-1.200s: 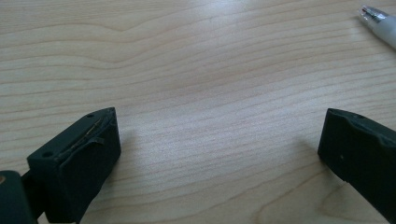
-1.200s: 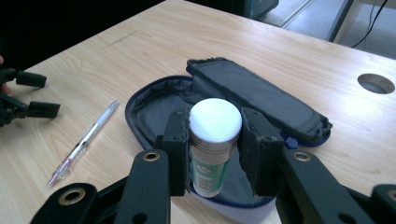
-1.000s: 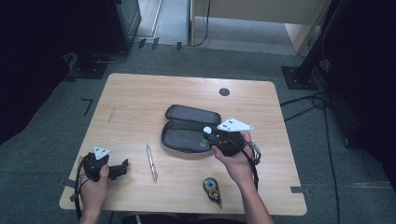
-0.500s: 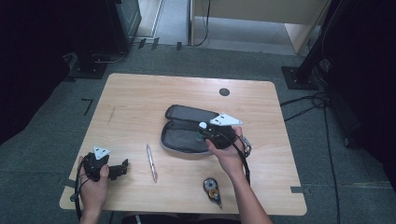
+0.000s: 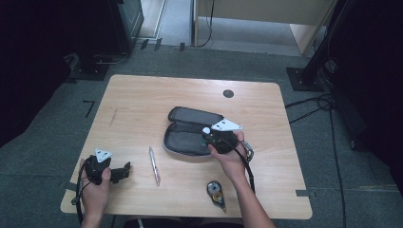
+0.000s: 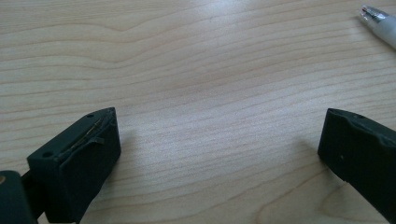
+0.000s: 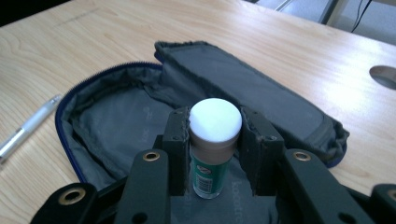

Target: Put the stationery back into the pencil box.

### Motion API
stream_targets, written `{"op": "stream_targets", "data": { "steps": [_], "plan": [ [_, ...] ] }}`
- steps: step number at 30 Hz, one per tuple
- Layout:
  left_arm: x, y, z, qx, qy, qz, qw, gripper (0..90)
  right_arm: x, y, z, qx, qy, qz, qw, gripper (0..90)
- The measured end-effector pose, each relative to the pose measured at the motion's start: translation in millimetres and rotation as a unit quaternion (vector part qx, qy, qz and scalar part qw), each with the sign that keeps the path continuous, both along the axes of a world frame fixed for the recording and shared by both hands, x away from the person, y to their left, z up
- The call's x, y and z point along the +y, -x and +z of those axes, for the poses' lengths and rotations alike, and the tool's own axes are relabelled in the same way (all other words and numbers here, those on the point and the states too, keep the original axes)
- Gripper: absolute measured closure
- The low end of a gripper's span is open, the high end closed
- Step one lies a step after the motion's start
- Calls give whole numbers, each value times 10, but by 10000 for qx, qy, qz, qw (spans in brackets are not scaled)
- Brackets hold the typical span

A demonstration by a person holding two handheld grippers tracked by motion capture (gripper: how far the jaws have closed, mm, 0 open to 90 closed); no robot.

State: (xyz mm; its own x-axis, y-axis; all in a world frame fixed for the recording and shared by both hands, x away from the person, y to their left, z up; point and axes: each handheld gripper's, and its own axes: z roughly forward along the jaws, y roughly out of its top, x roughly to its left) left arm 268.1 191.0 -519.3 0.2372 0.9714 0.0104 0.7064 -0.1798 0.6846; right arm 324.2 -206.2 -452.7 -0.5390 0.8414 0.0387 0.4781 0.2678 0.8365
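**Operator:** Starting at the near edge of the surface (image 5: 142, 95): my left tongs (image 5: 124, 171) rest by the near left corner, spread wide with bare wood grain between the black jaws. Just beyond them lies a slim silvery pen (image 5: 154, 165), and near the middle of the near edge sits a small round tape dispenser (image 5: 216, 192).

**Observer:** And the right side?

**Operator:** My right tongs (image 7: 215, 128) pinch a glue stick (image 7: 212, 149), upright, squeezed between both jaws. It hangs over the open pencil case (image 5: 187, 137) at the middle of the surface, above the near half.

**Observer:** How do I judge the placing?

**Operator:** I'd say lower it until the base nears the lining, tip it to lie along the case's length, then let go gently. A cylinder dropped upright would likely topple or roll towards the zip edge.

**Observer:** What are the materials like?

**Operator:** The stick is smooth hard plastic: flat white cap, green labelled barrel. The case is soft grey fabric, wrinkled inside, with a blue zip border; its far flap lies folded back. Beyond it, near the far edge, is a dark round cable hole (image 5: 228, 93) in the pale laminate.
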Motion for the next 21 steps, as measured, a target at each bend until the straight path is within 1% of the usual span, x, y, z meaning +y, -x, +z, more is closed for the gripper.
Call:
{"op": "stream_targets", "data": {
  "steps": [2,7,8,14,16,21],
  "plan": [
    [0,0,0,1,0,0,10000,0,-26,21,-16,-35,-61,10,10000,659],
    [0,0,0,0,-1,0,10000,0,-90,81,-19,-23,-80,45,10000,658],
    [0,0,0,1,-1,-2,10000,0,-116,103,-14,27,-85,51,9999,658],
    [0,0,0,1,-2,-2,10000,0,-229,211,-26,131,-96,108,9998,658],
    [0,0,0,1,-2,-2,10000,0,-277,260,-44,194,-105,121,9997,659],
    [0,0,0,0,-5,-4,10000,0,-346,315,-109,316,-208,158,9992,659]
  ]
}}
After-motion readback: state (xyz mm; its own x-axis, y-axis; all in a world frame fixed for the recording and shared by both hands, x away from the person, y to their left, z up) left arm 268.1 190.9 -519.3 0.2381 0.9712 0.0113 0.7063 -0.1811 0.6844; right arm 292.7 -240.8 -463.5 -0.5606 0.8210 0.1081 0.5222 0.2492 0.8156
